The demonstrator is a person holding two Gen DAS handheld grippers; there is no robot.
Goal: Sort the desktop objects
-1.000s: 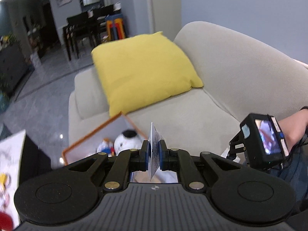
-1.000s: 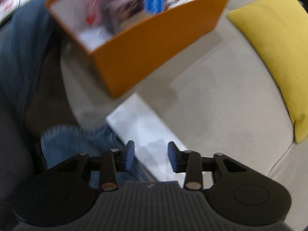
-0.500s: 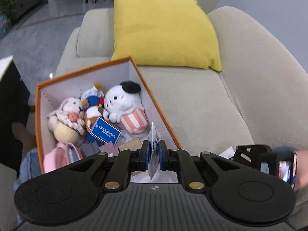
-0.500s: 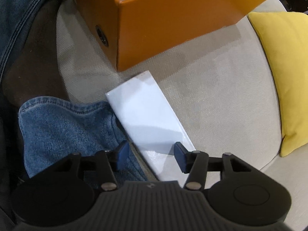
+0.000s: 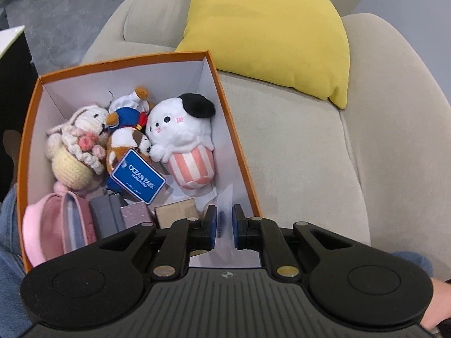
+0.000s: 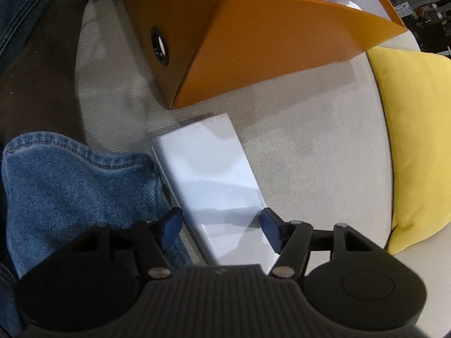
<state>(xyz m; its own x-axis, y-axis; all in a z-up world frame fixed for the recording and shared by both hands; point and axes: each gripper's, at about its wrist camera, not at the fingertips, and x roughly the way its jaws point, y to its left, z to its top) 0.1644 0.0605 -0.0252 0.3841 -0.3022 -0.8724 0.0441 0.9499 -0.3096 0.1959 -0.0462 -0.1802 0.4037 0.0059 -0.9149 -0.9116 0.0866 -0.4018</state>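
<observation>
Left gripper (image 5: 224, 226) closed on thin clear packet (image 5: 225, 197) at lower centre, over orange box (image 5: 234, 129) of plush toys (image 5: 180, 138), right gripper (image 6: 221, 226) opening, jaws straddling white flat box (image 6: 208, 180) on sofa (image 6: 310, 146), pads not touching, yellow cushion (image 5: 270, 28) upper right.

The blue tag (image 5: 138, 176) (among the plush toys) reads "OCEAN PARK".

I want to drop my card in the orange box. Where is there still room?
Bare floor shows by the right wall of the orange box, beside the popcorn plush. The left side is packed with toys, the near end with small boxes.
</observation>
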